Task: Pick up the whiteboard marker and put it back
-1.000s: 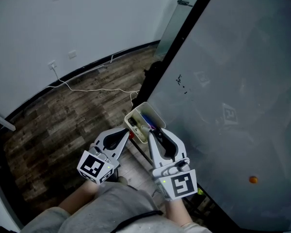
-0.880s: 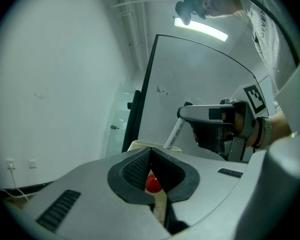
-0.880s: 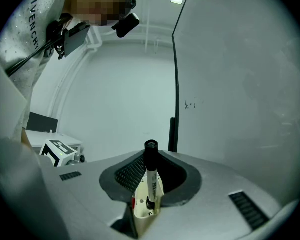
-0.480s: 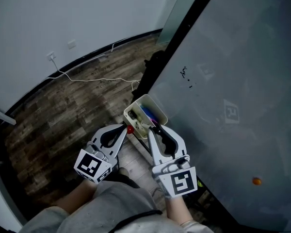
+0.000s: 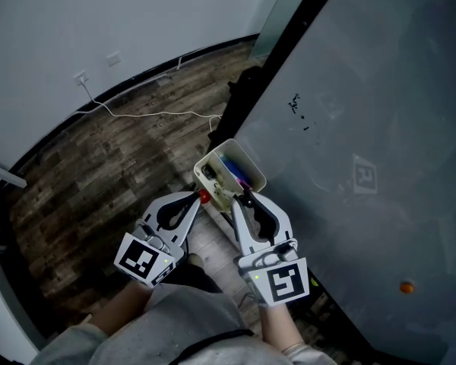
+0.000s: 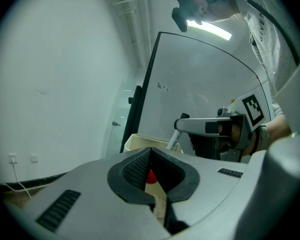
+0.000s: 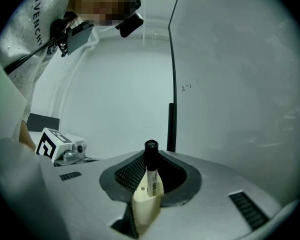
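Both shut tight: my right hand-held gripper (image 5: 245,198) pinches the whiteboard marker (image 7: 150,159), my left hand-held gripper (image 5: 200,198) a red-capped marker (image 6: 150,176). Tilted, it may snag the holder (image 5: 210,160) rim and slip.

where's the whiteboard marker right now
The whiteboard marker is clamped in the right hand-held gripper, black cap sticking out past the jaws. In the head view it sits mid-frame, at the near edge of the cream tray on the whiteboard's edge.
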The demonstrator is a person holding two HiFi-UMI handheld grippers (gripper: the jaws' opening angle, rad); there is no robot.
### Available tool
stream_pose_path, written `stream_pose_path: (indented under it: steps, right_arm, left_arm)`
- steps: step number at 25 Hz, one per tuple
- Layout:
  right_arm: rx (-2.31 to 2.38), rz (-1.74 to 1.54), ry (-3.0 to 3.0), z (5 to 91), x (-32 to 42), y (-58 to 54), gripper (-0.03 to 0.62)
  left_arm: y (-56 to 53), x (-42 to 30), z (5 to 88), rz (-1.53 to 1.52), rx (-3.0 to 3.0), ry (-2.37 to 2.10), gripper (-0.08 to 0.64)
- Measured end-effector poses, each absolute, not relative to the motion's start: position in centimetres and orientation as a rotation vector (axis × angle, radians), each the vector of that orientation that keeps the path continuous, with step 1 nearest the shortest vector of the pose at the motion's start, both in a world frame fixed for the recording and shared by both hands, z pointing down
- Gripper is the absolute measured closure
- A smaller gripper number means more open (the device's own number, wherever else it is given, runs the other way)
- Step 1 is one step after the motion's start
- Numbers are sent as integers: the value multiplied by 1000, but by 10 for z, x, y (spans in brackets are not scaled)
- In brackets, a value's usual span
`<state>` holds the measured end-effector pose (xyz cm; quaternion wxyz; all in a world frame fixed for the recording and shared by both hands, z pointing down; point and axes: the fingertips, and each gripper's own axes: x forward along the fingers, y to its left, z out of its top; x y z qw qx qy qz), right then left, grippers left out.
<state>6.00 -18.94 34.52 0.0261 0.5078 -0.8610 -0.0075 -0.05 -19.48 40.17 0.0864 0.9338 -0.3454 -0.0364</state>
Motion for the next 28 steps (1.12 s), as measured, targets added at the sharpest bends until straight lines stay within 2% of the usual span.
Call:
stream_pose_path:
  steps: [28]
  right_arm:
    - [1524,-109,-2632,374,52,-186,511]
  left_arm:
    - [-189,-1,414,-83,2754,-1055,545]
